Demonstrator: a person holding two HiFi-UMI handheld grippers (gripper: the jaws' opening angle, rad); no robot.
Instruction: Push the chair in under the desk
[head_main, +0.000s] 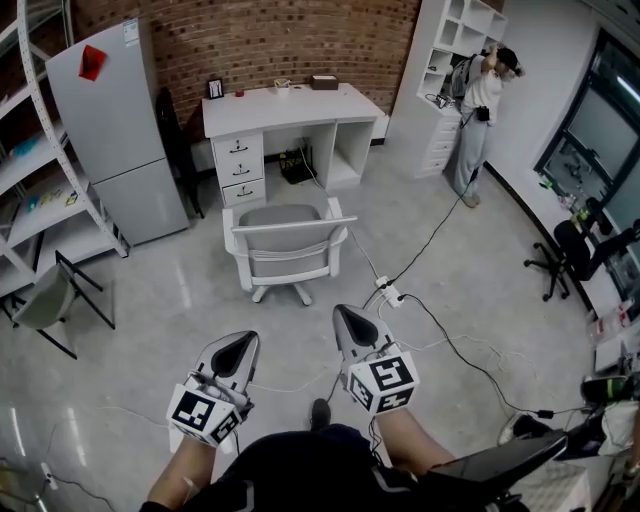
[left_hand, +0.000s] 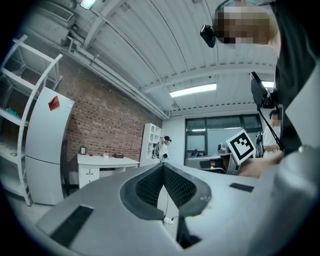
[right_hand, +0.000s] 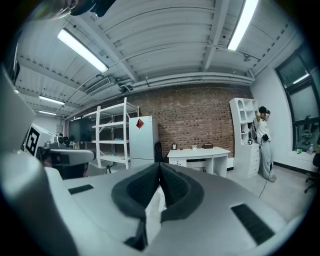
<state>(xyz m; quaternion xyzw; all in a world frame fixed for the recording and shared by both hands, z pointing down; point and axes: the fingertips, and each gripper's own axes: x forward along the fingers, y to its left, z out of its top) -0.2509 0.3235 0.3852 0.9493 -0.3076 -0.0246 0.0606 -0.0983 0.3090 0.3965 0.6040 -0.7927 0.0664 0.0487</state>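
At the far left a white shelf rack (head_main: 38, 150) stands against the wall, with a dark folding chair (head_main: 55, 300) on the floor below it and a grey fridge (head_main: 110, 120) just beside it. The left gripper (head_main: 243, 345) is held low over the floor, its two jaws pressed together with nothing between them, as the left gripper view (left_hand: 163, 166) shows. Ahead of it stands the chair (head_main: 285, 245), with a grey seat and a white frame. It sits on the floor in front of the desk (head_main: 290, 108), out from under it, with its backrest turned toward the person holding the grippers. The desk is white, set against the brick wall, with drawers on its left side and an open space on its right. The right gripper (head_main: 345, 315) is level with the left one, also closed tight and empty, which the right gripper view (right_hand: 160, 165) confirms. Neither gripper touches the chair; both are well short of it. A power strip (head_main: 390, 294) lies on the floor just beyond the right gripper, with cables running off it. Further right a person (head_main: 480, 110) stands by a white shelving unit (head_main: 445, 70), and a black office chair (head_main: 560, 258) stands near the window.
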